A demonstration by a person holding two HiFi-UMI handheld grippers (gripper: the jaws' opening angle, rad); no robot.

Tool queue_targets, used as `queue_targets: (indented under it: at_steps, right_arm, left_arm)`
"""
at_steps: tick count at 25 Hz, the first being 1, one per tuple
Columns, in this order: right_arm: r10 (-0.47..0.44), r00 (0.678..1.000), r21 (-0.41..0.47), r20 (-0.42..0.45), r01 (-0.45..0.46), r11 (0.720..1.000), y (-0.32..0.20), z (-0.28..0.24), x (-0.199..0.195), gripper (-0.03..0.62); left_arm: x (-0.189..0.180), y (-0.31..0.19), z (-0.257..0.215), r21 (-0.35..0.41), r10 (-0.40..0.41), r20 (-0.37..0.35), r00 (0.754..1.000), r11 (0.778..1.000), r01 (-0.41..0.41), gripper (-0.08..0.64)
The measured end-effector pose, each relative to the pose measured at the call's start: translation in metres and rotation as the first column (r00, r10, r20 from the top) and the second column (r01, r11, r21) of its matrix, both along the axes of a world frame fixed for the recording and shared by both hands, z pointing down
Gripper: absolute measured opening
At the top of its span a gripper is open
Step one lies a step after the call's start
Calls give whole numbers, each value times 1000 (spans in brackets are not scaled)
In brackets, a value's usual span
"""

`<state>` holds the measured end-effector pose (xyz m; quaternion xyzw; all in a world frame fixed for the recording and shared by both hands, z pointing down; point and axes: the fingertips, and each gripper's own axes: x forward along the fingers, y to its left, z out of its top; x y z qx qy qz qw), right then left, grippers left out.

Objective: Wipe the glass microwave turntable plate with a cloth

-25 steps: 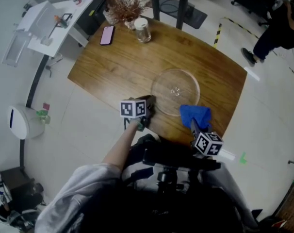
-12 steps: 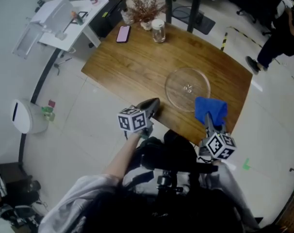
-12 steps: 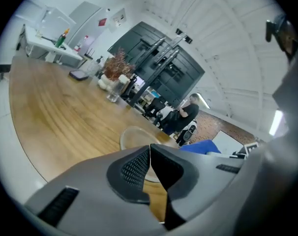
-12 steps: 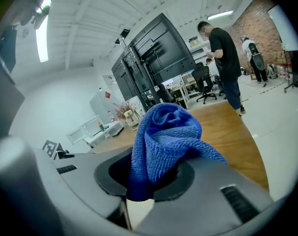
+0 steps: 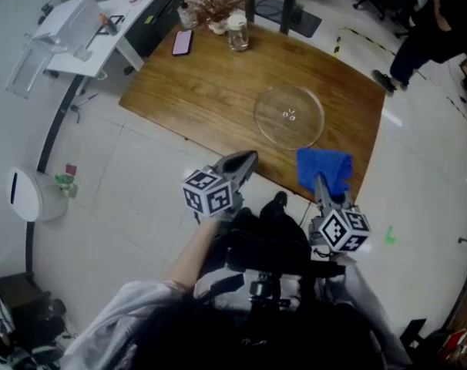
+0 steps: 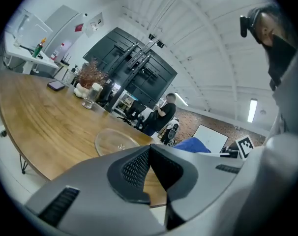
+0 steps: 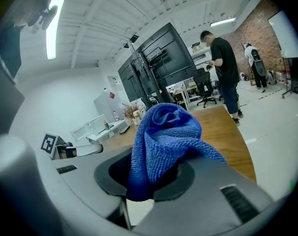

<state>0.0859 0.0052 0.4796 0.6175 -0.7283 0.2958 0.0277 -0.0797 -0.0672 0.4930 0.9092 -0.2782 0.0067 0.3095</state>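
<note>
We hold our right gripper point(image 5: 320, 183) clamped on a bunched blue cloth point(image 5: 324, 168), with the fabric spilling up out of the jaws in a loose wad, just off the near edge of the wooden table point(image 5: 203, 91). Our left gripper point(image 5: 247, 159) hangs beside it, also short of that edge, its jaws pressed together with nothing between them. The glass plate point(image 5: 289, 116) lies flat on the table ahead of both grippers, toward the right-hand end, and neither tool touches it; we judge that wiping has not begun. To do this step well, we should lower the cloth so that the soft wad, not the hard jaw tips, meets the glass, and press only lightly. The plate looks smooth and will likely slide or turn on the wood, so we would open the left gripper and steady the near rim before rubbing. Overlapping circles from the centre outward should cover it, and we must not push the plate toward the table edge. The jar point(image 5: 236, 31) and phone point(image 5: 181, 42) stand well apart at the far end, out of our way.
</note>
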Motion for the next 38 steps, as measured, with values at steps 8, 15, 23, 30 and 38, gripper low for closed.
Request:
queue_targets:
  at_steps: [8, 15, 23, 30, 38]
  right_arm:
    - [-58, 998, 5, -25, 58, 998, 21, -11, -4, 81]
    - [-160, 986, 27, -51, 161, 987, 42, -18, 12, 81]
    - [-214, 976, 46, -35, 216, 975, 99, -21, 74, 81]
    - [-323, 946, 29, -4, 323, 946, 148, 0, 96, 81]
    - [-439, 898, 30, 35, 438, 899, 184, 10, 78, 81]
  left_arm:
    - [18, 32, -27, 67, 60, -26, 998, 996, -58, -6]
    - [31, 47, -48, 126, -33, -28, 999, 991, 36, -6]
    - [83, 110, -51, 135, -150, -33, 988, 979, 153, -6]
    - [119, 185, -34, 117, -213, 7, 977, 970, 211, -6]
    - [120, 240, -20, 94, -270, 56, 961, 960, 264, -6]
